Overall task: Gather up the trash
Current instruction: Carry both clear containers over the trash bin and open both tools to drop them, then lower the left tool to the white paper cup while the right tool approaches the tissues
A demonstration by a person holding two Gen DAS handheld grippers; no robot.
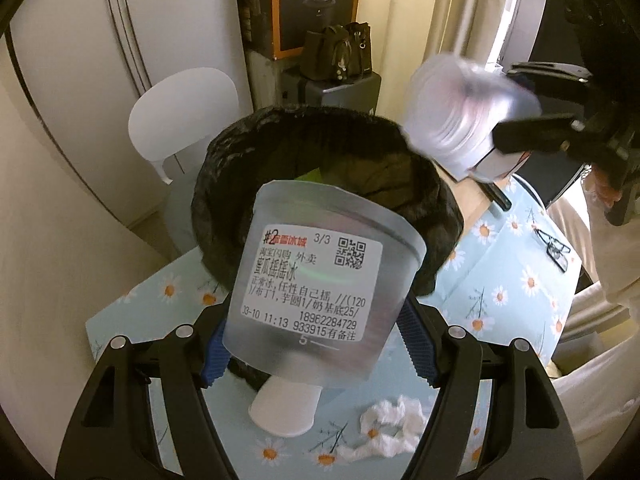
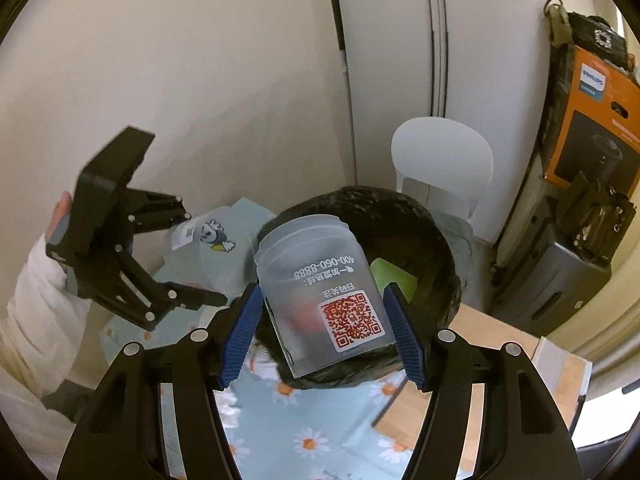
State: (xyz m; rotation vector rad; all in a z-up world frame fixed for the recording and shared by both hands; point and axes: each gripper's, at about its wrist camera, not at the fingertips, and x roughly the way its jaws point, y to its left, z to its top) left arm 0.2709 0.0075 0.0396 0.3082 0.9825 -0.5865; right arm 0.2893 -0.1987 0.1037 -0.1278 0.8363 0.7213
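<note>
The left gripper is clamped on a frosted plastic cup with a printed label; the cup hangs just over the near rim of the black-lined bin; the right gripper holds a second frosted cup, its pads at the cup's sides, above the same bin; on the daisy tablecloth, at six o'clock from the bin, lie a white lid and a crumpled tissue; a white chair stands at eleven o'clock.
</note>
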